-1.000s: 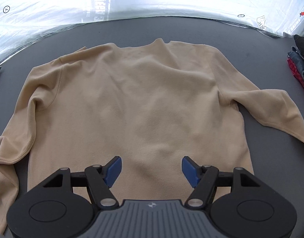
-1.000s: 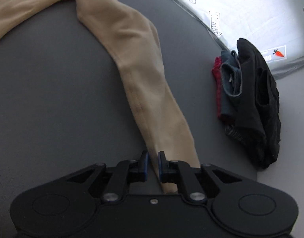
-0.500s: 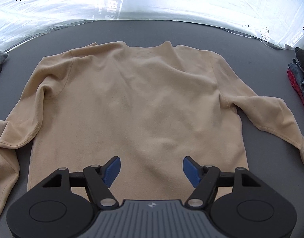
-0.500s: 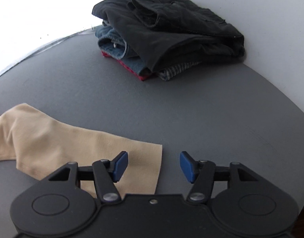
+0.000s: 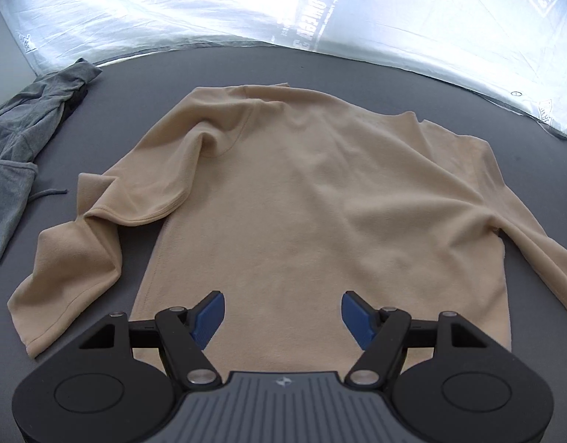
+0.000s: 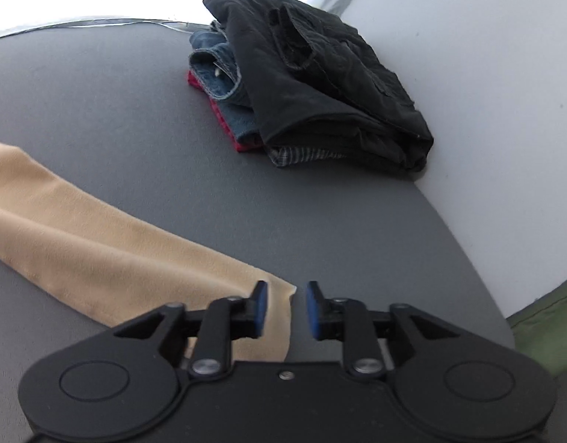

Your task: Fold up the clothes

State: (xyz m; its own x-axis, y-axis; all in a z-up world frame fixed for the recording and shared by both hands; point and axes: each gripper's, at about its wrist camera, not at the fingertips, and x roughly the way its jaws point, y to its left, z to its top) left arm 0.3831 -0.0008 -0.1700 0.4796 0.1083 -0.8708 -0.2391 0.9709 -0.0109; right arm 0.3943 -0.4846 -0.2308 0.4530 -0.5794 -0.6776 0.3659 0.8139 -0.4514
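Note:
A tan long-sleeved sweater (image 5: 320,199) lies spread flat on the dark grey table, hem nearest me, collar far. Its left sleeve (image 5: 76,265) is bent and bunched beside the body. My left gripper (image 5: 281,315) is open above the hem, holding nothing. In the right wrist view the right sleeve (image 6: 98,251) runs across the table to its cuff end (image 6: 279,302). My right gripper (image 6: 285,308) is partly open with the cuff's corner between the jaws, which are not closed on it.
A stack of folded clothes (image 6: 313,81), black on top of denim and red, sits at the table's right edge. A crumpled grey garment (image 5: 21,140) lies at the far left. A white printed sheet (image 5: 320,7) lies beyond the table.
The left view has swung left, bringing the grey garment into sight. The right gripper let go of the sleeve, opened wide, then narrowed around the cuff corner.

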